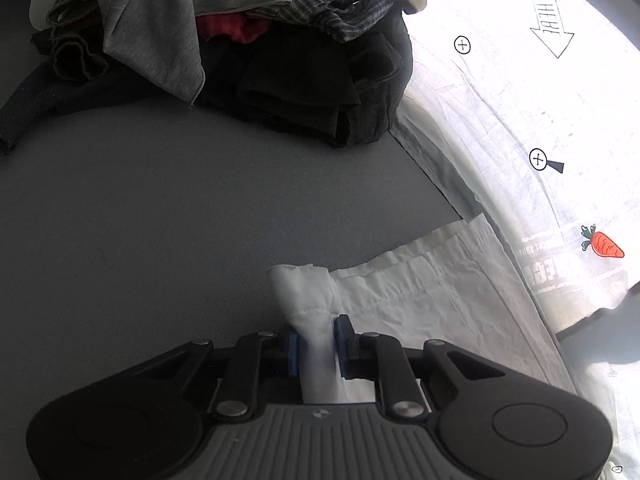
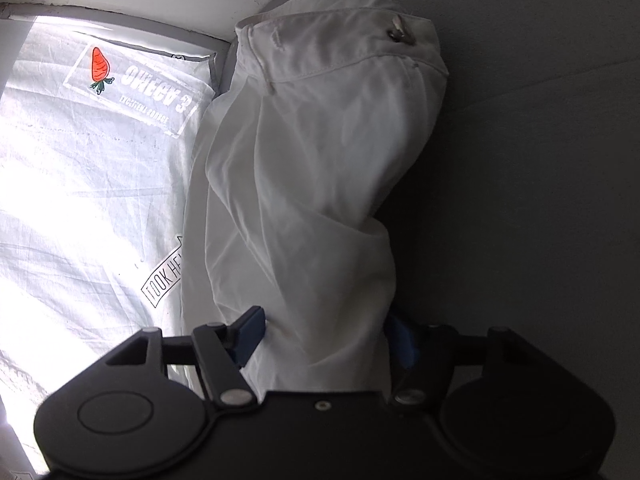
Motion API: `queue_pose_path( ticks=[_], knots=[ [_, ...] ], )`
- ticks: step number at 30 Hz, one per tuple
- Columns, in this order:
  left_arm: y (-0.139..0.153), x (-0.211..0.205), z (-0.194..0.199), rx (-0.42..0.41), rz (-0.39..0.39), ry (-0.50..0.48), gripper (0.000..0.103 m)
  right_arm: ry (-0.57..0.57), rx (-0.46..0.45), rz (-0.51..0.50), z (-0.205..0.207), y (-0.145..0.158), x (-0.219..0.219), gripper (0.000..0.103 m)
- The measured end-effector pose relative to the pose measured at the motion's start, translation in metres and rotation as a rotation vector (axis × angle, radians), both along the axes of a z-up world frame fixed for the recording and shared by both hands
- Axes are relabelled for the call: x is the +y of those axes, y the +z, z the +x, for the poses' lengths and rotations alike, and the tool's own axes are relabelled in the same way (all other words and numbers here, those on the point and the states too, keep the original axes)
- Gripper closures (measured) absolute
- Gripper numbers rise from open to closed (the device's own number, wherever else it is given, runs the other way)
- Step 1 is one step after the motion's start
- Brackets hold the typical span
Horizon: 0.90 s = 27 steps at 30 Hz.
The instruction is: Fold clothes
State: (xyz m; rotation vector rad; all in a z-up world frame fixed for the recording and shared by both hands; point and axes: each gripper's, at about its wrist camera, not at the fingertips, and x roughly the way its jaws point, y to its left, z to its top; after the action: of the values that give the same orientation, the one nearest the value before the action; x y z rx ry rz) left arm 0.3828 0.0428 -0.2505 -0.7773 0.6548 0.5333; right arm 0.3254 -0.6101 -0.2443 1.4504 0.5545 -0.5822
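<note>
A pair of white trousers (image 1: 404,300) lies on the grey surface (image 1: 160,220), partly over a white printed sheet (image 1: 512,112). My left gripper (image 1: 316,344) is shut on a bunched fold at the garment's edge, with the blue pads tight against the cloth. In the right wrist view the trousers (image 2: 320,140) rise in a thick bundle, and the waistband with its metal button (image 2: 398,34) is at the far end. My right gripper (image 2: 326,336) stands wide around the bundle's near end. Cloth fills the whole gap between its blue pads.
A pile of mixed clothes (image 1: 260,40) in grey, black, red and plaid sits at the far side of the grey surface. The white sheet (image 2: 80,180) carries a carrot print (image 2: 100,64) and a "look here" arrow (image 1: 548,12). A pale wall edge runs behind it.
</note>
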Motion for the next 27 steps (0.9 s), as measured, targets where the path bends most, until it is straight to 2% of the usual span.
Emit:
queue_pose_path(
  ticks=[2,5,9,13,16,17,19,21,23,25,27],
  knots=[
    [0.004,0.005,-0.006,-0.057,-0.056,-0.012,0.091,-0.01,-0.023,0.036,0.001,-0.001,0.006,0.036],
    [0.024,-0.006,-0.006,-0.144,-0.054,-0.095,0.092,-0.053,-0.075,0.105,-0.001,-0.003,0.014,0.036],
    [0.059,-0.043,0.005,-0.233,-0.009,-0.272,0.094,-0.137,-0.151,0.207,-0.01,-0.008,0.021,0.035],
    [0.085,-0.11,0.019,-0.274,0.073,-0.521,0.094,-0.16,-0.182,0.229,-0.016,-0.005,0.026,0.035],
    [0.088,-0.169,0.023,-0.257,0.132,-0.729,0.094,-0.173,-0.189,0.213,-0.017,0.003,0.034,0.036],
    [0.08,-0.191,0.024,-0.23,0.138,-0.813,0.094,-0.178,-0.191,0.207,-0.017,0.005,0.037,0.036],
    [0.058,-0.228,0.027,-0.145,0.131,-0.947,0.093,-0.184,-0.188,0.179,-0.018,0.012,0.042,0.036],
    [0.032,-0.251,0.031,-0.039,0.121,-1.027,0.089,-0.196,-0.195,0.165,-0.018,0.016,0.046,0.036],
    [0.005,-0.262,0.033,0.067,0.083,-1.043,0.089,-0.223,-0.236,0.187,-0.019,0.02,0.05,0.036],
    [0.001,-0.255,0.032,0.055,0.027,-1.003,0.087,-0.241,-0.267,0.197,-0.021,0.025,0.052,0.036],
    [0.003,-0.244,0.035,0.045,-0.068,-0.978,0.08,-0.247,-0.293,0.187,-0.024,0.033,0.055,0.035]
  ],
)
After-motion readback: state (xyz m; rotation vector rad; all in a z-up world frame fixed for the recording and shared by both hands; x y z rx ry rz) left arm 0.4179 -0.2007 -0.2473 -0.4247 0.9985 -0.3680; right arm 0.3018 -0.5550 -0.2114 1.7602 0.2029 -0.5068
